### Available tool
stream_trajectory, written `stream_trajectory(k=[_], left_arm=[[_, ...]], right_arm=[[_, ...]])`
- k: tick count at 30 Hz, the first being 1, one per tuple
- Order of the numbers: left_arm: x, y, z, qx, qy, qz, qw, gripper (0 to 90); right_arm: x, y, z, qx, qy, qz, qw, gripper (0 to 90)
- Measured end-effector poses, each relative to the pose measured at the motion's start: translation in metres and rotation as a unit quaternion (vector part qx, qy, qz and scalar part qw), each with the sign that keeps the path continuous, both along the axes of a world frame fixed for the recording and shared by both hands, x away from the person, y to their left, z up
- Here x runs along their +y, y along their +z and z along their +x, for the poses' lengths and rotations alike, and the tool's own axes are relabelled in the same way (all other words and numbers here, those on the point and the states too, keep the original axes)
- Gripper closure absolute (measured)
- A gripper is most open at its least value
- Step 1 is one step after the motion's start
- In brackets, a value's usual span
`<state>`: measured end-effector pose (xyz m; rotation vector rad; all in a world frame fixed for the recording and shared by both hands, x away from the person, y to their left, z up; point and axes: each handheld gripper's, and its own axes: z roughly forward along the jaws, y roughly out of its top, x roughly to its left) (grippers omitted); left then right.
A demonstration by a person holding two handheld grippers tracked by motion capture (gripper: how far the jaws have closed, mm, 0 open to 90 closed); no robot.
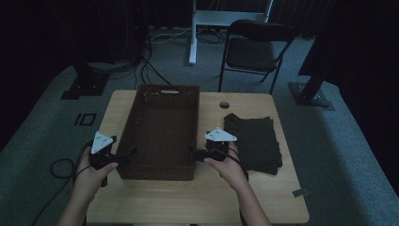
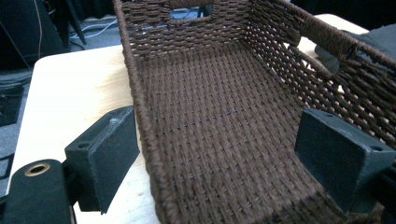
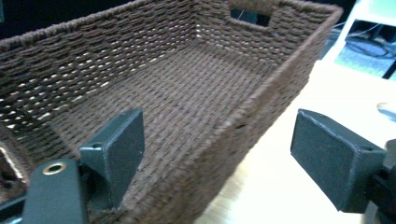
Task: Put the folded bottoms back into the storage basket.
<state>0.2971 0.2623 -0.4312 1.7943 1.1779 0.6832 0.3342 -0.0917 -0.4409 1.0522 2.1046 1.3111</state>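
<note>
High view first, from the near edge of the table (image 1: pixel 155 202) and going away: 2 hands come up from the bottom, 1 on each side of a brown woven basket (image 1: pixel 162 136). The left gripper (image 1: pixel 123 157) is at the basket's near left corner. The right gripper (image 1: pixel 196 154) is at its near right corner.

Left gripper view shows its 2 black jaws wide apart, with the basket's left wall standing between them. The pads are not pressing on the wall. Right gripper view shows the same on the other side: jaws wide apart, 1 inside the basket and 1 outside, not squeezing.

The basket sits in the middle of the table and it has nothing in it. Its long way runs from the person toward the far edge. Its open top faces up, and a handle hole (image 1: pixel 168 91) is in the far short wall. A dark folded cloth (image 1: pixel 254 141) lies just to the right of the basket.

I think the step now is getting hold of the basket on both sides. Next, both sets of jaws need to pinch the walls together, so the basket stays level
</note>
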Motion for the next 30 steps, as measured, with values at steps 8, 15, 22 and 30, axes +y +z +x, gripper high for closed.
stream_trajectory(k=[8, 15, 22, 30], left_arm=[[-0.02, 0.001, 0.007, 0.0, -0.02, -0.006, 0.9998, 13.5], [-0.04, 0.002, 0.016, -0.005, -0.036, -0.013, 0.9992, 13.5], [-0.062, -0.001, 0.023, -0.005, -0.059, -0.013, 0.9982, 13.5], [-0.088, -0.004, 0.033, -0.006, -0.077, -0.022, 0.9968, 13.5]], right_arm=[[-0.023, 0.001, 0.001, -0.004, -0.029, -0.012, 0.9995, 16.1], [-0.05, 0.0, 0.0, 0.003, -0.053, -0.008, 0.9986, 14.2], [-0.069, 0.002, -0.002, -0.003, -0.075, -0.01, 0.9971, 13.4], [-0.095, 0.0, -0.002, -0.003, -0.105, -0.018, 0.9944, 13.3]])
